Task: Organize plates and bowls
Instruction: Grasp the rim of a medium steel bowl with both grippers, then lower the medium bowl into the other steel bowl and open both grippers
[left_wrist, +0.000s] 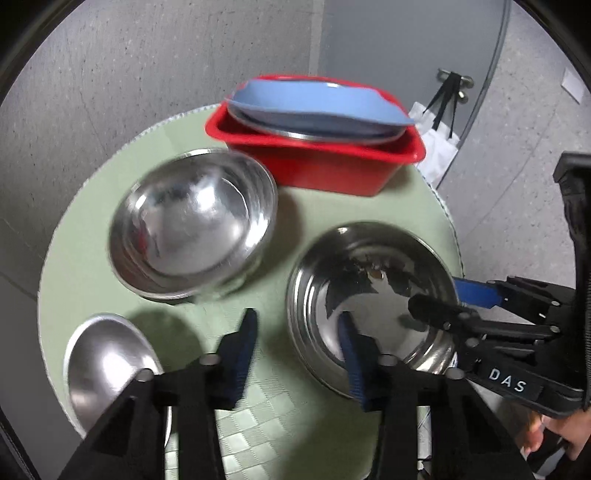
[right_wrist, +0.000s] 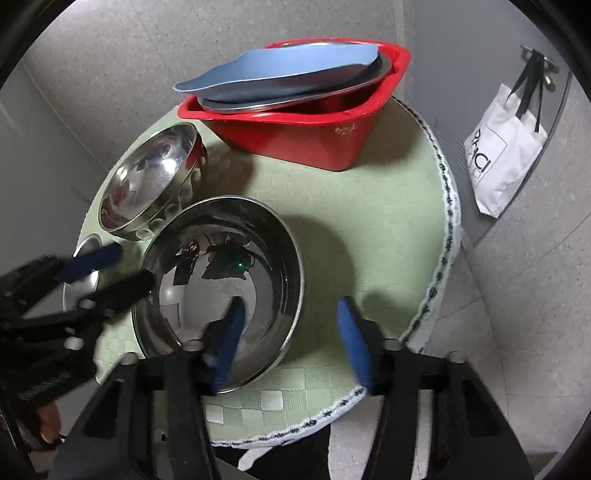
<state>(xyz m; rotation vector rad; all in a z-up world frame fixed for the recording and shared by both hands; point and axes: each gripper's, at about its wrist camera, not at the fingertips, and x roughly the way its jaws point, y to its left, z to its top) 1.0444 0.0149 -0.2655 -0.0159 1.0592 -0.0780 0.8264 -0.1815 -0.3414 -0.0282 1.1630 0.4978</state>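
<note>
Round table covered with a pale green checked cloth (right_wrist: 369, 229), white trim with dark stitching along its edge.

At the far side stands a red rectangular plastic tub (left_wrist: 325, 162). Inside it lie stacked plates: a light blue plate (left_wrist: 314, 99) on top, tilted, overhanging the tub's rim; under it the edge of a steel plate (right_wrist: 295, 101) shows.

Three steel bowls sit on the cloth. The large stainless steel bowl (right_wrist: 225, 280) is nearest, upright, empty. A second stainless steel bowl (left_wrist: 195, 225) sits to its left, closer to the tub, blurred in the left wrist view; in the right wrist view the two rims look close or touching, cannot tell which. A small steel bowl (left_wrist: 110, 362) sits at the near left edge of the table, partly hidden by the left tool.

Left gripper (left_wrist: 295, 350): blue-padded jaws straddle the left rim of the large bowl, one pad inside, one outside over the cloth. Gap visible at the pads; not clamped.

Right gripper (right_wrist: 291, 336): jaws straddle the right rim of the same bowl, left pad inside, right pad outside. Also apart from the wall; not clamped.

A white tote bag (right_wrist: 506, 144) with black handles hangs on a door handle beyond the table.
</note>
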